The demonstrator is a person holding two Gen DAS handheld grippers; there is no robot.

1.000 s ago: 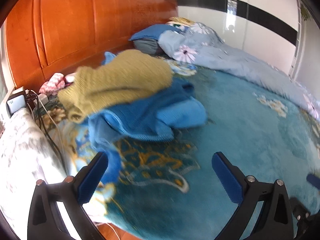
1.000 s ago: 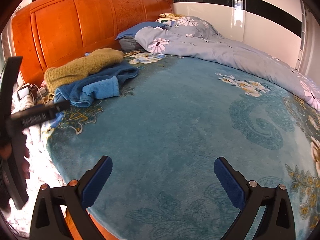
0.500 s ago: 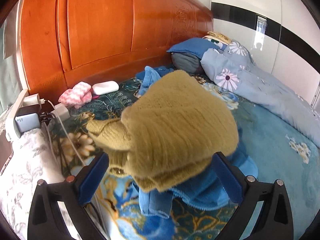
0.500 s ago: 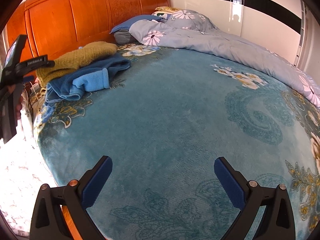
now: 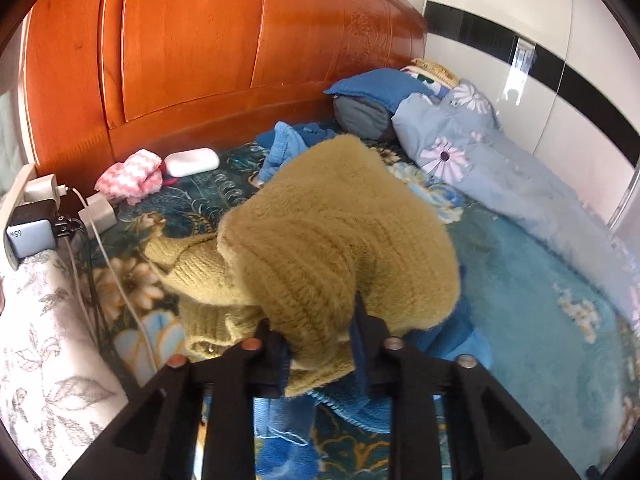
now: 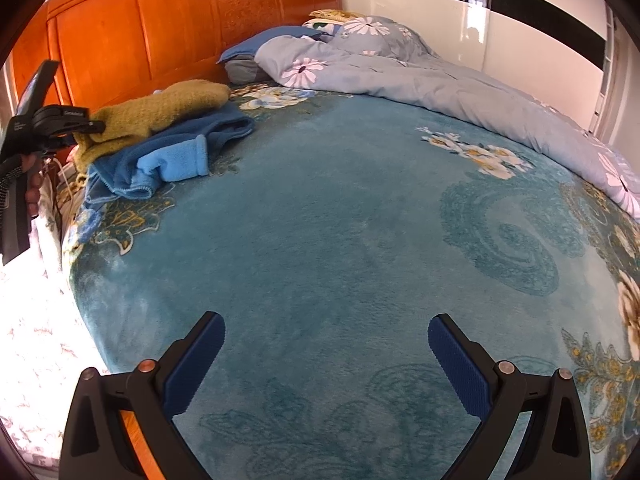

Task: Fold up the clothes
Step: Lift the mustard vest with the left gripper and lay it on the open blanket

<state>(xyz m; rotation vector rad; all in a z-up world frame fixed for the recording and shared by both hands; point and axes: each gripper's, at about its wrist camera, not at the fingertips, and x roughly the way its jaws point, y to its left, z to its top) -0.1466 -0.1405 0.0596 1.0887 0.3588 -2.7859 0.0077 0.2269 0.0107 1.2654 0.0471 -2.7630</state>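
Note:
A mustard knitted sweater (image 5: 332,248) lies crumpled on top of a blue fleece garment (image 5: 436,356) near the head of the bed. My left gripper (image 5: 320,344) is shut on the near edge of the sweater. In the right wrist view the sweater (image 6: 160,112) and the blue garment (image 6: 176,156) sit at the far left, with the left gripper (image 6: 86,126) at the sweater's left end. My right gripper (image 6: 324,356) is open and empty, low over the teal bedspread (image 6: 340,240).
An orange wooden headboard (image 5: 200,60) stands behind. A grey-blue floral duvet (image 6: 420,76) and a blue pillow (image 5: 376,92) lie at the far right. A pink cloth (image 5: 132,176), a white case (image 5: 192,162) and chargers with cables (image 5: 48,220) lie at the left.
My left gripper moved in to the sweater and closed on its near edge. My right gripper stayed open over the bedspread with little movement.

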